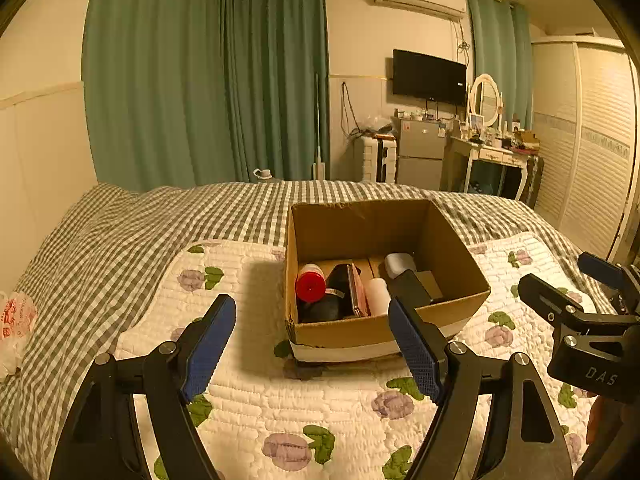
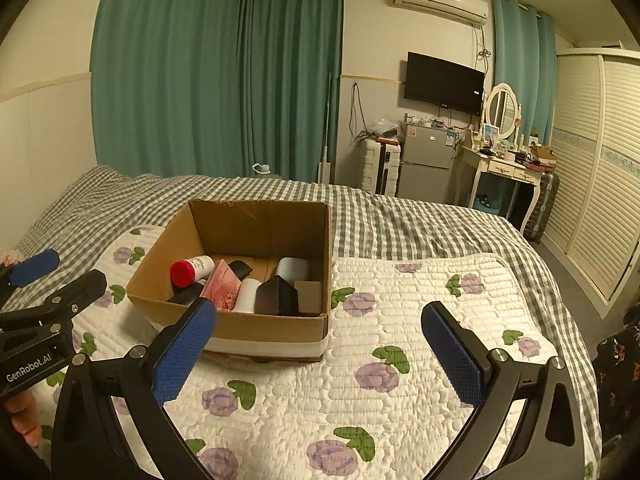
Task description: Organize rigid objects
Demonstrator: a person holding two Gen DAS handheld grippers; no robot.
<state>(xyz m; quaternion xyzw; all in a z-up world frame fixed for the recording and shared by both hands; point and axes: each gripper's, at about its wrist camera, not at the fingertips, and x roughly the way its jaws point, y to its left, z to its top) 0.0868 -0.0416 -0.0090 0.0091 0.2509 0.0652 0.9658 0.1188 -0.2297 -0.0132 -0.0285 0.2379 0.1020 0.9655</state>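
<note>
An open cardboard box (image 1: 452, 240) (image 2: 160, 256) stands on the floral quilt of the bed. Inside lie a red-capped white bottle (image 1: 310, 285) (image 2: 188, 270), a pink flat case (image 1: 357, 290) (image 2: 222, 284), a white cylinder (image 1: 378, 294) (image 2: 249, 294), a black faceted box (image 2: 278, 294), a pale rounded case (image 1: 400, 264) (image 2: 293, 269) and other dark items. My left gripper (image 1: 312, 340) is open and empty, just in front of the box. My right gripper (image 2: 320, 354) is open and empty, in front and to the right of the box. Each gripper shows at the edge of the other's view.
The floral quilt (image 2: 400, 320) lies over a grey checked bedcover (image 1: 120, 232). A white and red plastic bag (image 1: 16, 320) sits at the bed's left edge. Beyond the bed are green curtains, a small fridge (image 2: 426, 160), a dressing table (image 2: 500, 164) and a wardrobe (image 2: 600, 180).
</note>
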